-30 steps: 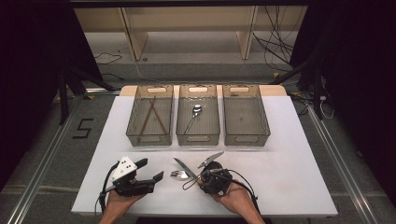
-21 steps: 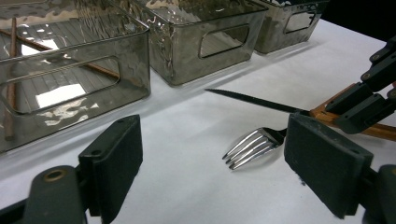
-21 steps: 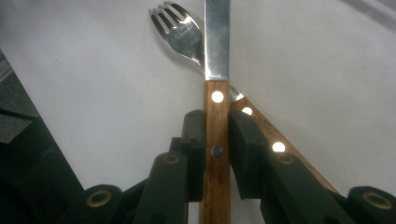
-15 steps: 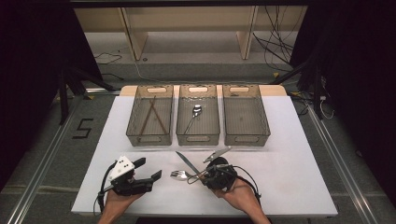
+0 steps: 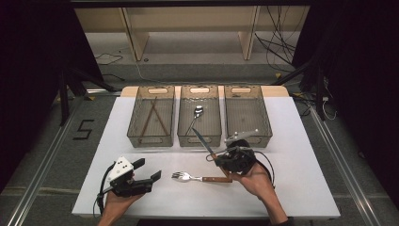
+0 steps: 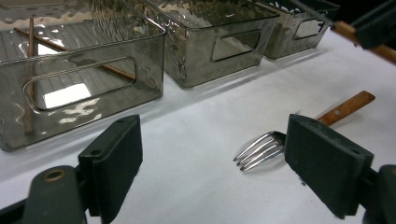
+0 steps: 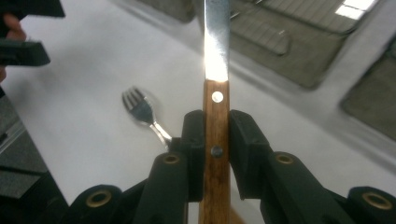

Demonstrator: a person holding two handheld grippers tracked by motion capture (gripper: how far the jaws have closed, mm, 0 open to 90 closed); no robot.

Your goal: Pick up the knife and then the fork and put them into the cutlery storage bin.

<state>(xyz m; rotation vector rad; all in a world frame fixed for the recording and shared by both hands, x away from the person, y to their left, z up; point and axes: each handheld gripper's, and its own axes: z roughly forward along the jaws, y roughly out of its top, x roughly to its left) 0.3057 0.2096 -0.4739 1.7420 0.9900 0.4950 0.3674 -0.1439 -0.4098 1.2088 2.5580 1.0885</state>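
Overhead, gripping a wood-handled knife [image 5: 205,144] by its handle in the right gripper [image 5: 221,157], pads pinching the wood from both sides, blade angling up and away toward the middle bin [image 5: 199,136]. Resting low near the front-left edge of the white table [image 5: 291,188], the left gripper [image 5: 153,178], jaws spread wide with nothing between them. Lying flat on the white surface between the two grippers, a fork [image 5: 200,178] with a matching wooden handle, tines pointing left. Standing side by side across the table's far half, three smoky translucent bins: left bin [image 5: 151,139] holding chopsticks [image 5: 153,117], middle holding a spoon [image 5: 195,117], right bin [image 5: 248,137]. Stretching beyond, grey floor with cables and a pale wooden shelf frame [image 5: 188,28], darkness on either side.
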